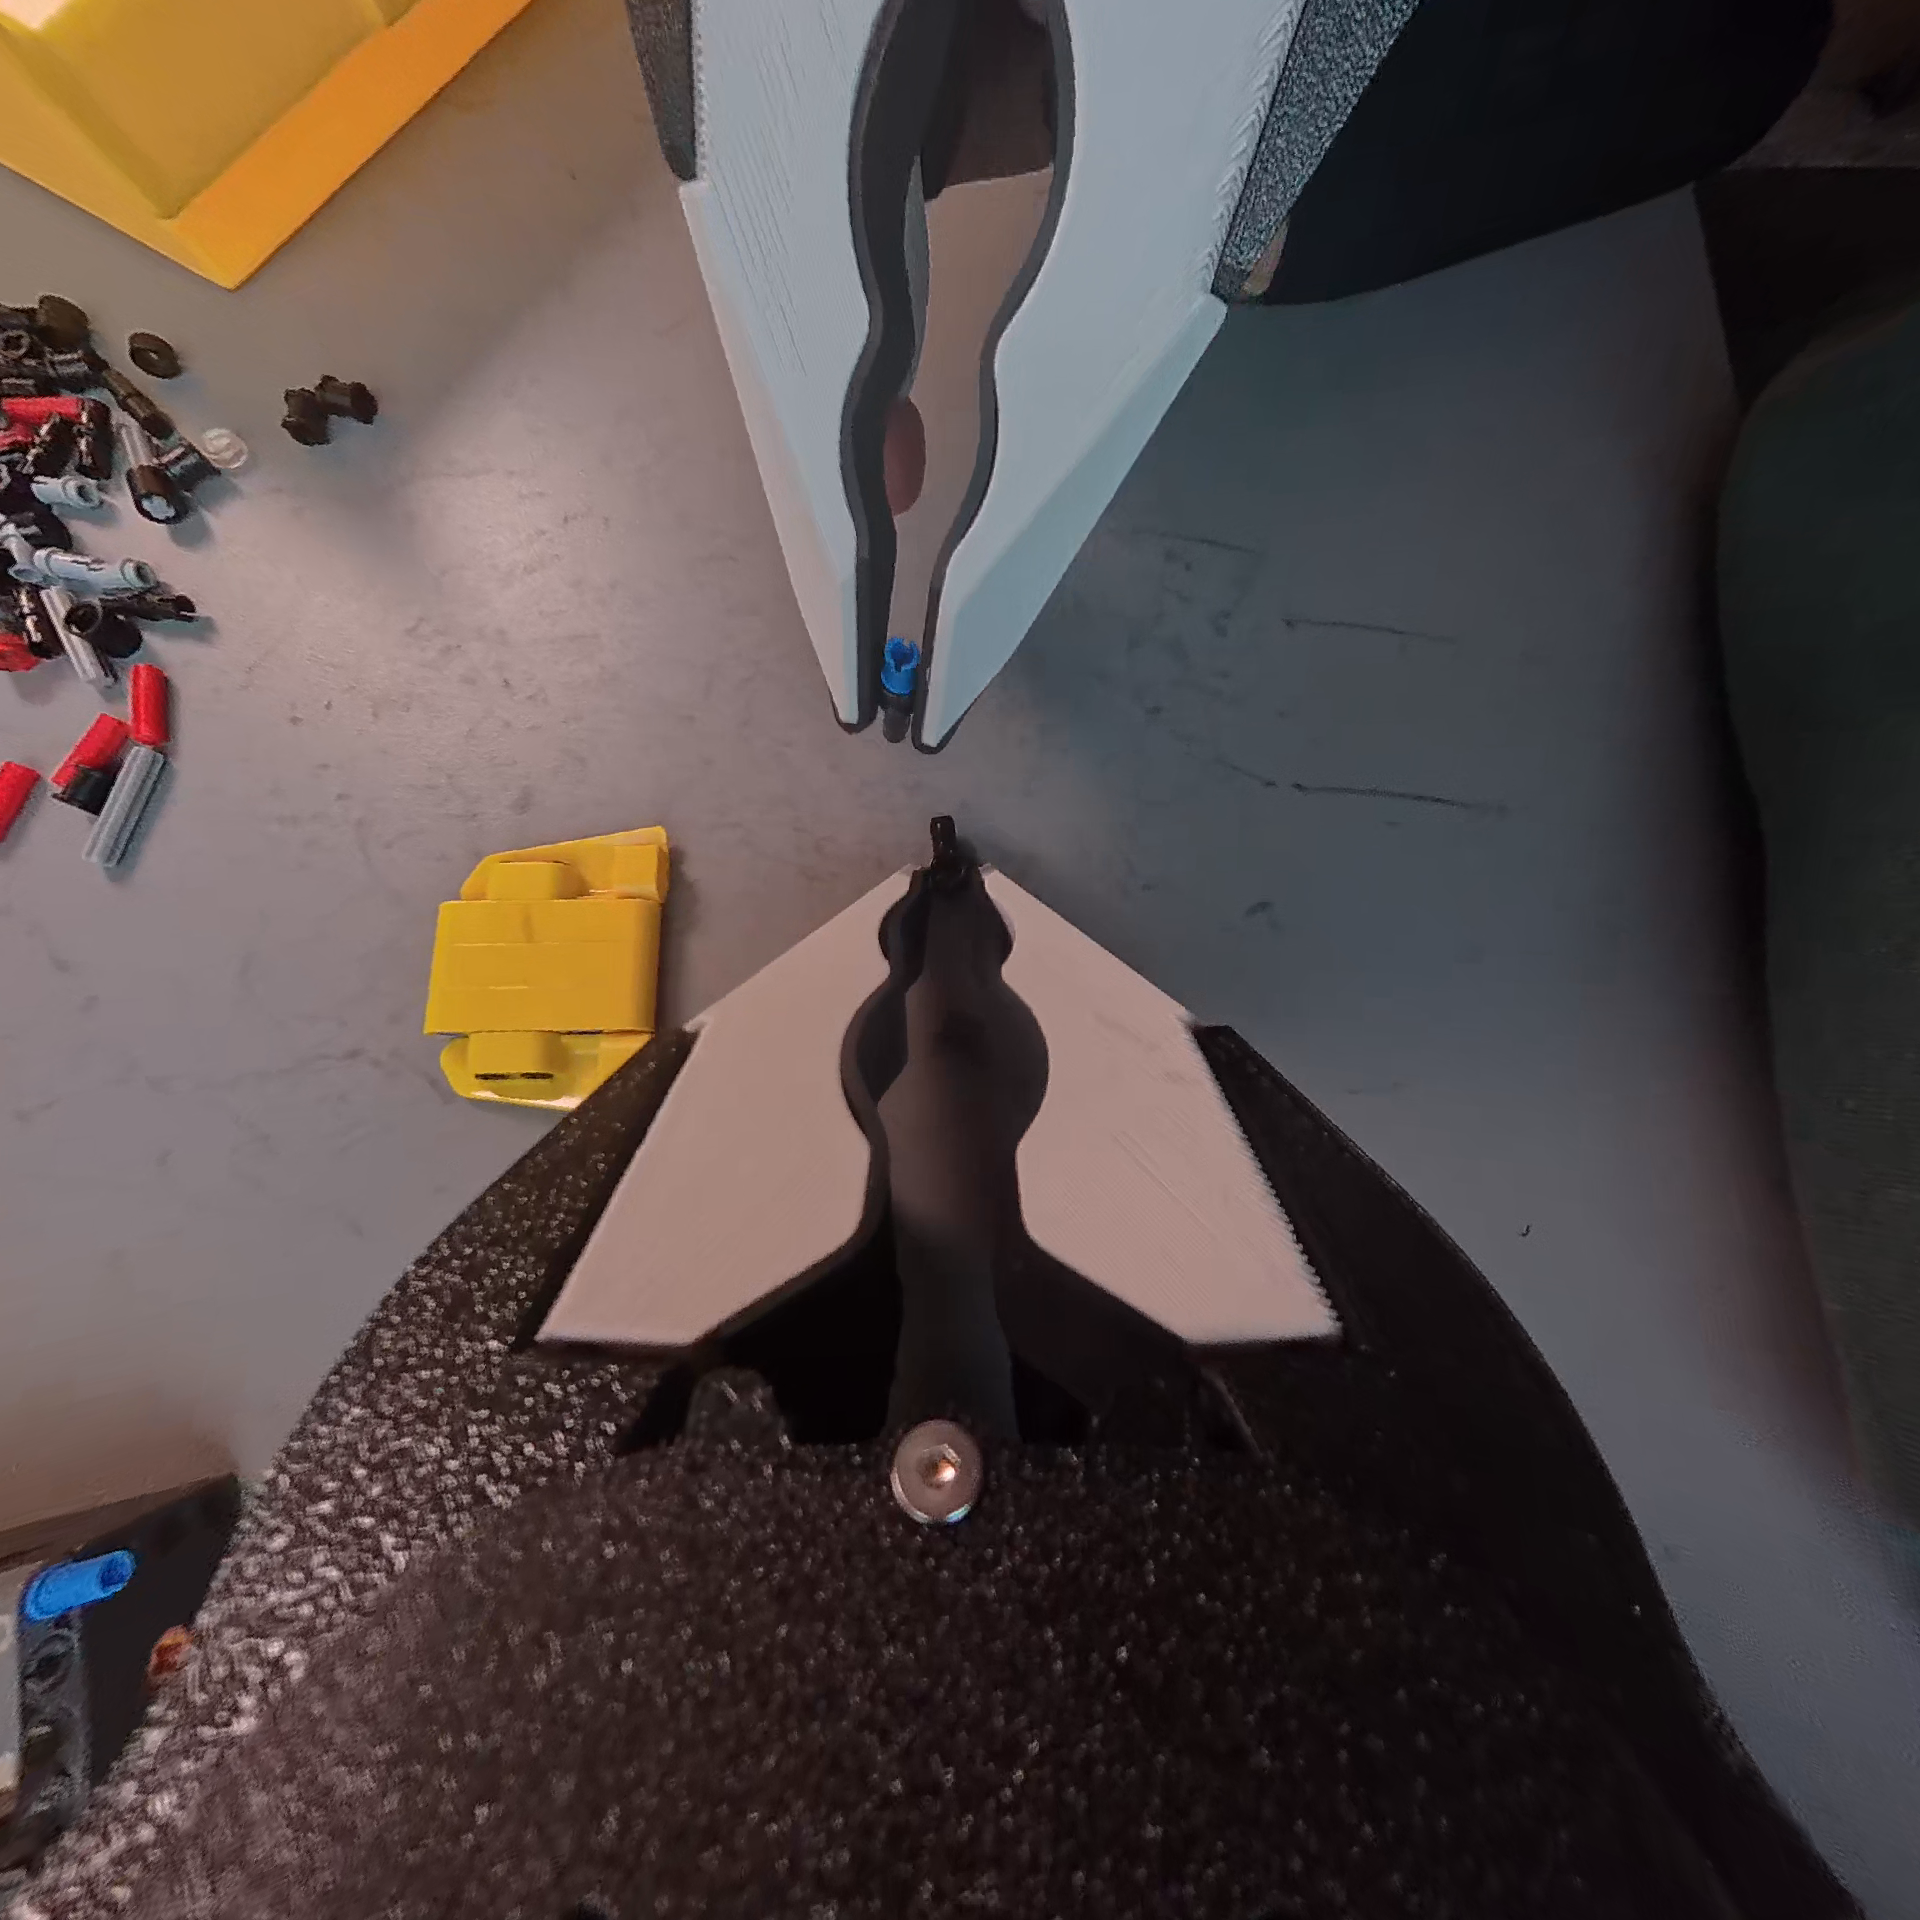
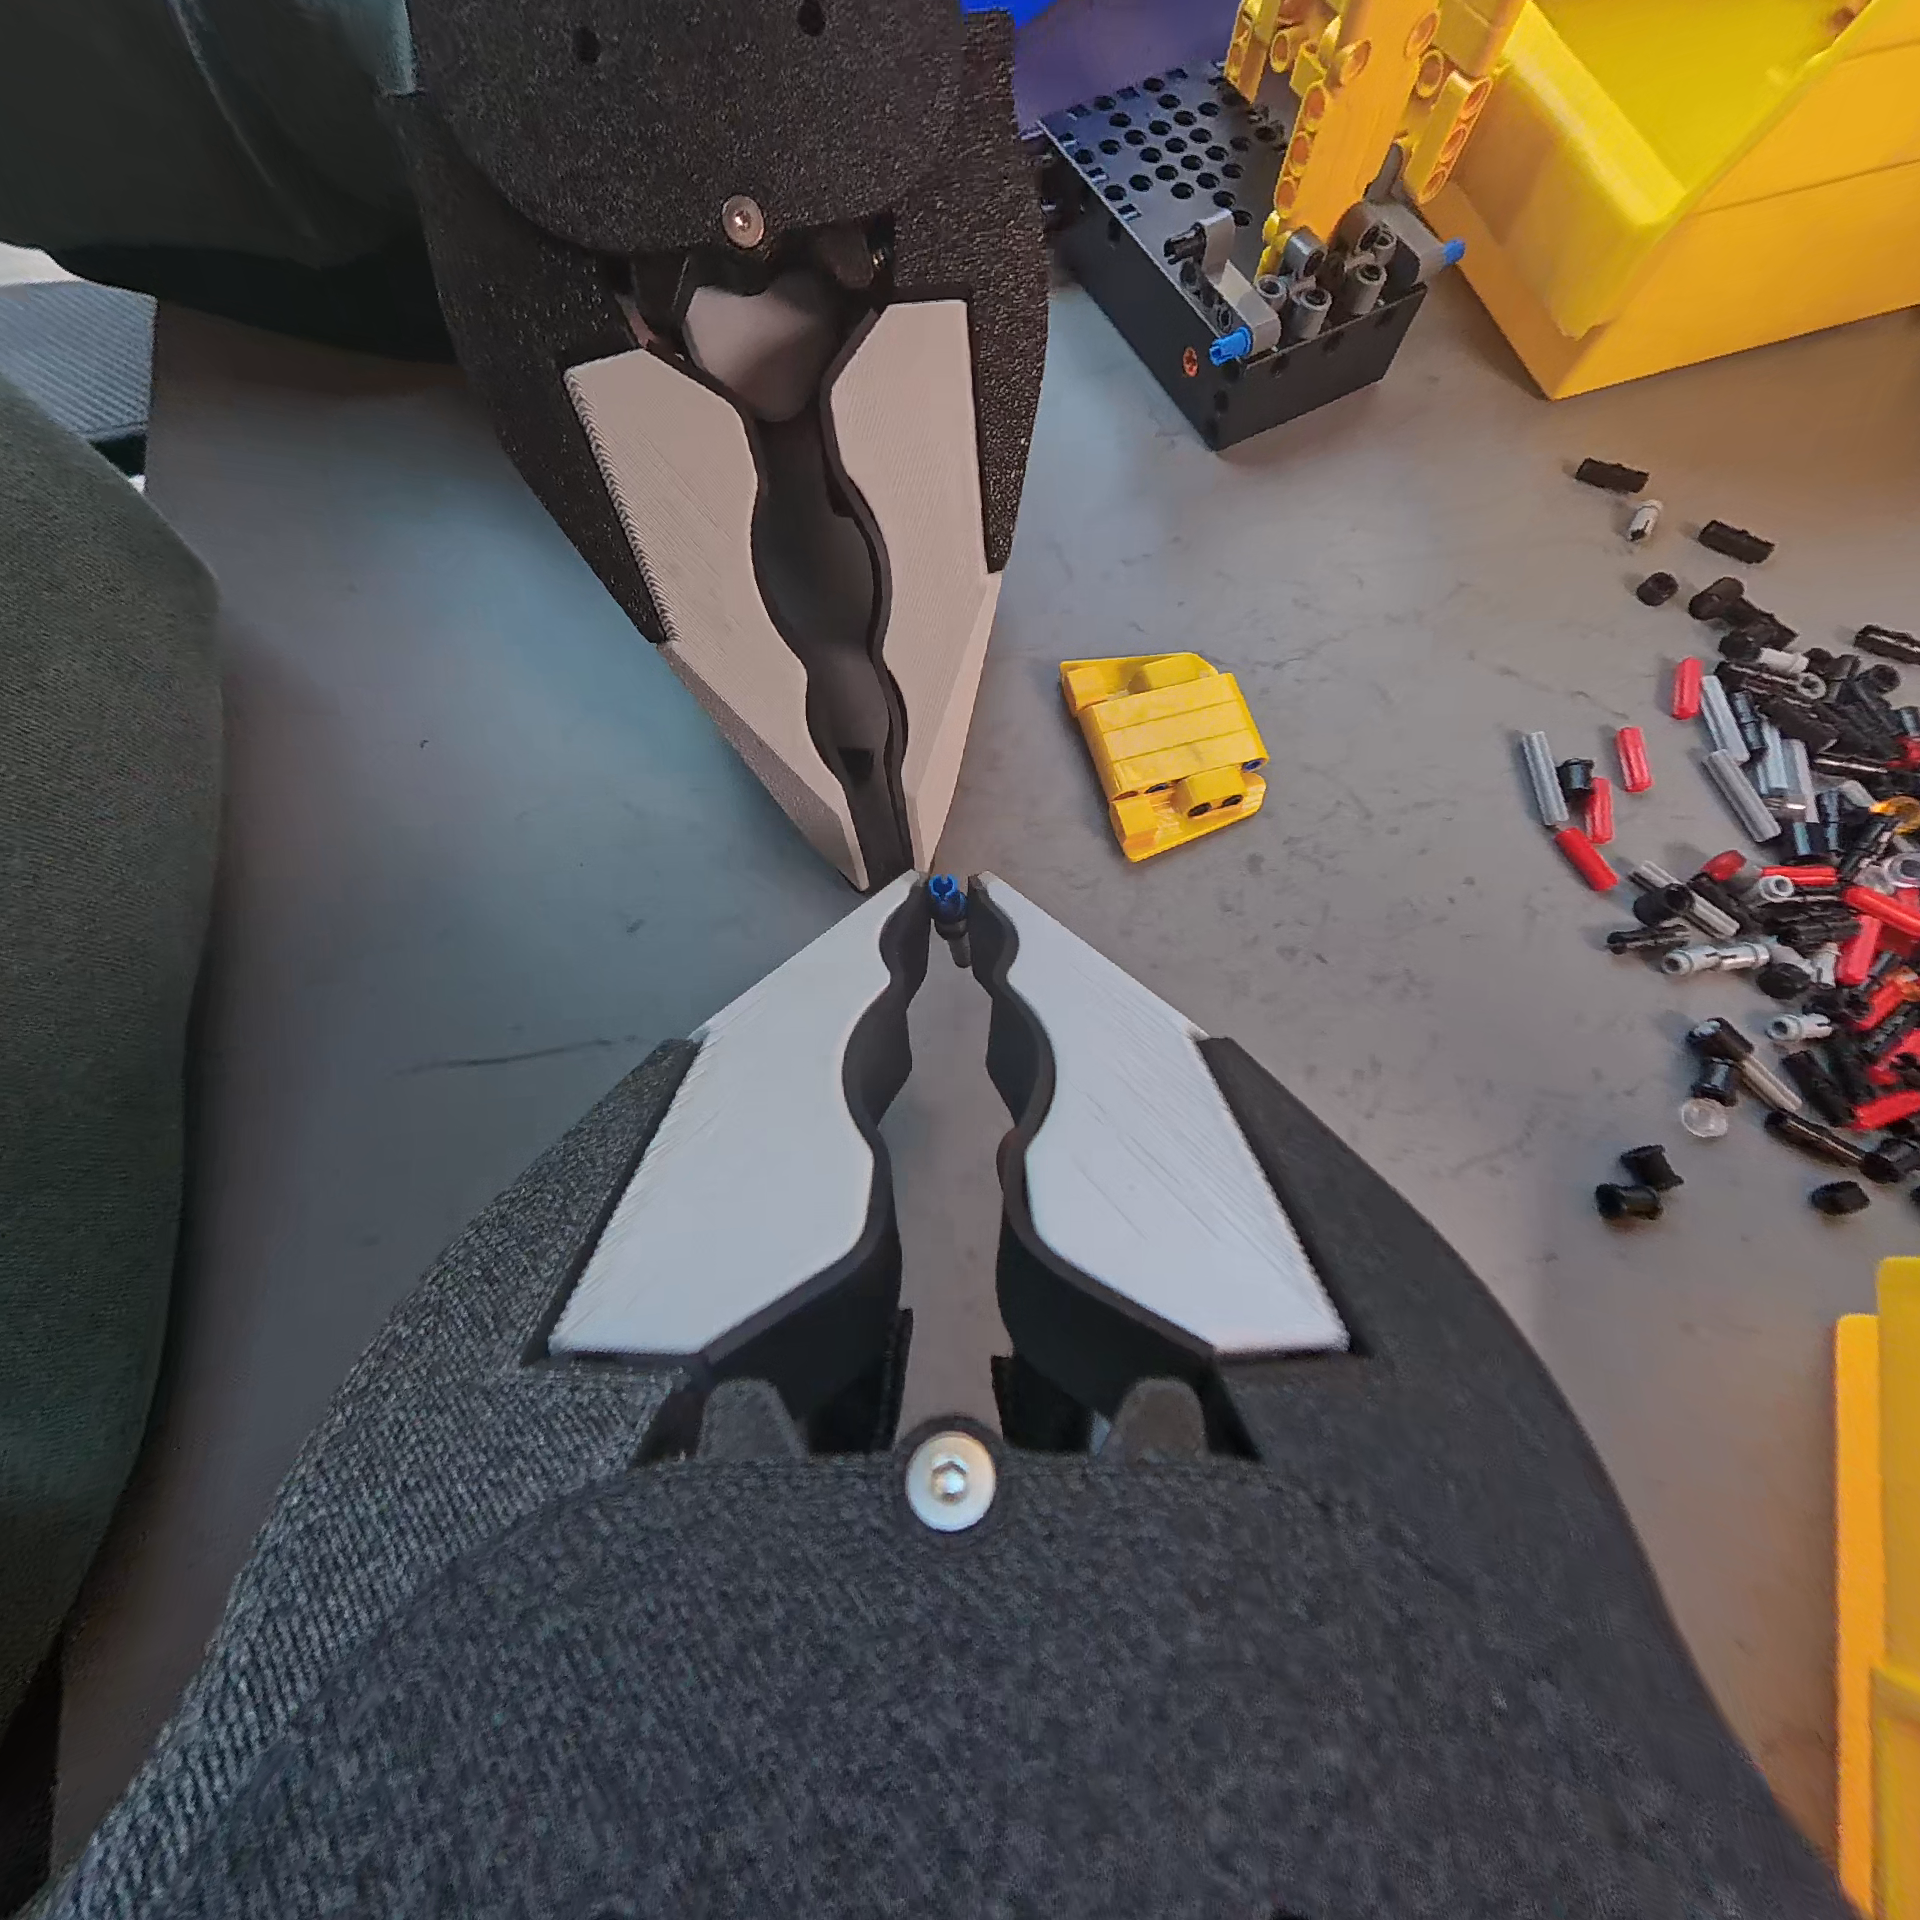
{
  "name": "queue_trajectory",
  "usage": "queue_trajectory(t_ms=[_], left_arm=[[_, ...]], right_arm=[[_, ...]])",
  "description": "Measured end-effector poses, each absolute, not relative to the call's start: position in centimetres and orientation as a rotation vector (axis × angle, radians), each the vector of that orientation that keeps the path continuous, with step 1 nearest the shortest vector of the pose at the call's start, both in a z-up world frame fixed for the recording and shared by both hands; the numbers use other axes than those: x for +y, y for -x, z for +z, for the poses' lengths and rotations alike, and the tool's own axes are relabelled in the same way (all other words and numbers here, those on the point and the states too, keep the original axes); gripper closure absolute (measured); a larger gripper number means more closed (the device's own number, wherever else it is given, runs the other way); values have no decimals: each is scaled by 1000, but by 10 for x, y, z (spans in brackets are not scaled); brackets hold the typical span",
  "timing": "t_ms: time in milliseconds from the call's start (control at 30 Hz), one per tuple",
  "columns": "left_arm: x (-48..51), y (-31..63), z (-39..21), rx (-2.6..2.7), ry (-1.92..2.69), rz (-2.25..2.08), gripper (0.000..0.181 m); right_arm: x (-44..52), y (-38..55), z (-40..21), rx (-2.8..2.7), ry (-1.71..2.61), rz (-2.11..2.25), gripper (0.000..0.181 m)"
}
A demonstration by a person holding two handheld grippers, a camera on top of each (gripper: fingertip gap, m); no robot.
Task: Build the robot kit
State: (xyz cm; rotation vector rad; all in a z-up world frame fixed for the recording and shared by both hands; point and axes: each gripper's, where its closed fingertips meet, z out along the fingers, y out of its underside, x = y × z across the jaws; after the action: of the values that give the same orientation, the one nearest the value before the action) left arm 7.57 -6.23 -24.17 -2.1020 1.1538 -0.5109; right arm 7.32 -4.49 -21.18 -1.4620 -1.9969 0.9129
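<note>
While the small blue plastic pin (image 2: 942,891) sits pinched at the very tips of the right claw (image 2: 948,896), its long axis runs along the fingers, pointing at the left claw (image 1: 943,868). That one is narrowed onto a tiny black peg (image 1: 942,836), tip to tip, just apart. Both hover above the grey desk (image 1: 1351,831), a yellow brick block (image 1: 545,961) near.

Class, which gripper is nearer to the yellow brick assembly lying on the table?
Left. The left gripper sits beside the yellow brick assembly, holding a small black pin. The right gripper, gripping a blue-and-black pin, is farther beyond.
</note>
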Motion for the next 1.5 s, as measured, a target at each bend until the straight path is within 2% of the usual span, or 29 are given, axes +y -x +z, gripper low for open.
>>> queue_trajectory(t_ms=[933,1500], left_arm=[[-66,-75,-242,1169,2097,-572,176],[-66,-75,-242,1184,2091,-585,176]], right_arm=[[-65,-61,-218,-2052,1380,1165,175],[-67,-63,-216,-2076,1331,1169,176]])
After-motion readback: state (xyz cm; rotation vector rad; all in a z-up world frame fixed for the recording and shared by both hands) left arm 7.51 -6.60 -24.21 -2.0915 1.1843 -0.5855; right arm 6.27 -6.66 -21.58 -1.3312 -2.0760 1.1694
